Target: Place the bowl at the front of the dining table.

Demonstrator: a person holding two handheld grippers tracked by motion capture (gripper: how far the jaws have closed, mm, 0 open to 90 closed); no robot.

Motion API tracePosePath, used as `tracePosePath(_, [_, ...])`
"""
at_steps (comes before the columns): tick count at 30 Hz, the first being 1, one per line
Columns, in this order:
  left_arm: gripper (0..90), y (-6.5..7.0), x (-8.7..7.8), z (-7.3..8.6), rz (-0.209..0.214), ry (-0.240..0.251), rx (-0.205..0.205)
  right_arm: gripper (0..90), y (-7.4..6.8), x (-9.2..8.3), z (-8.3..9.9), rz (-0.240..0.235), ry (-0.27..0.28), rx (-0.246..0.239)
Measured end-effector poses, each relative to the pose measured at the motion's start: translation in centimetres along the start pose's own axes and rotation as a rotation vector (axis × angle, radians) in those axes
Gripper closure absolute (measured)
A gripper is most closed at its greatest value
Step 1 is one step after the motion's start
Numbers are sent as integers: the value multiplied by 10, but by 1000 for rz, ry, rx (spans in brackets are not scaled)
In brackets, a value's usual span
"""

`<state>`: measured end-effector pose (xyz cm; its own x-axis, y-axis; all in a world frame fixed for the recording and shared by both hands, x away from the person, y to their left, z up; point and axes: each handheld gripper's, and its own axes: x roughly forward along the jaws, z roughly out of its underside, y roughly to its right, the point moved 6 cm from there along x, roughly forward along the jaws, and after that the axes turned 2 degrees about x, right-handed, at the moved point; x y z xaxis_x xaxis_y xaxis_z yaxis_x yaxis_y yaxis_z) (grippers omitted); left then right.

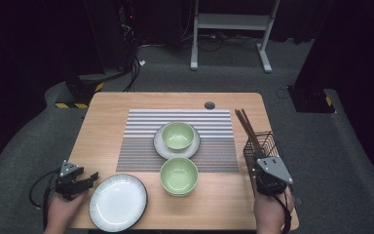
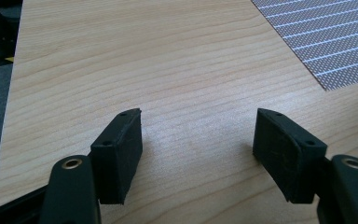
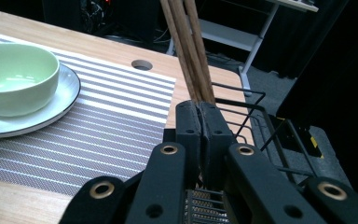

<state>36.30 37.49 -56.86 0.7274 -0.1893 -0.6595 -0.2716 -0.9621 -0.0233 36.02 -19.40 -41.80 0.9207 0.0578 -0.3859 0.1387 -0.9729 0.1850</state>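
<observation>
High view: a wooden table (image 1: pixel 107 122) carries a striped placemat (image 1: pixel 141 146). On the mat, 1 green bowl (image 1: pixel 177 135) sits in a white saucer (image 1: pixel 161 147); a 2nd green bowl (image 1: pixel 178 176) stands just in front of it, and a white plate (image 1: pixel 118 201) lies near the front edge. At the right edge, brown chopsticks (image 1: pixel 246 126) lean out of a black wire basket (image 1: pixel 268 141), which keeps them upright and easy to reach. The right gripper (image 1: pixel 265 168) sits at that basket; the left gripper (image 1: pixel 88 179) rests beside the plate.

Left gripper view: the 2 black pads (image 2: pixel 121 149) stand wide apart over bare wood, holding nothing, apparently waiting.

Right gripper view: the jaws are pressed together around the lower part of the chopsticks (image 3: pixel 189 51), which rise steeply from between the pads (image 3: pixel 189 126). The pinch sits low, probably so the sticks can be lifted out of the basket (image 3: pixel 261 135) together.
</observation>
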Motion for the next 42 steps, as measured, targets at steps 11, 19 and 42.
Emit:
tracePosePath(11, [328,0,0,0,0,0,0,886,6,-1,-4,-7,17,12])
tracePosePath(19, [328,0,0,0,0,0,0,891,9,-2,-7,-8,23,6])
tracePosePath(42, [329,0,0,0,0,0,0,894,12,-12,-20,-25,89,38])
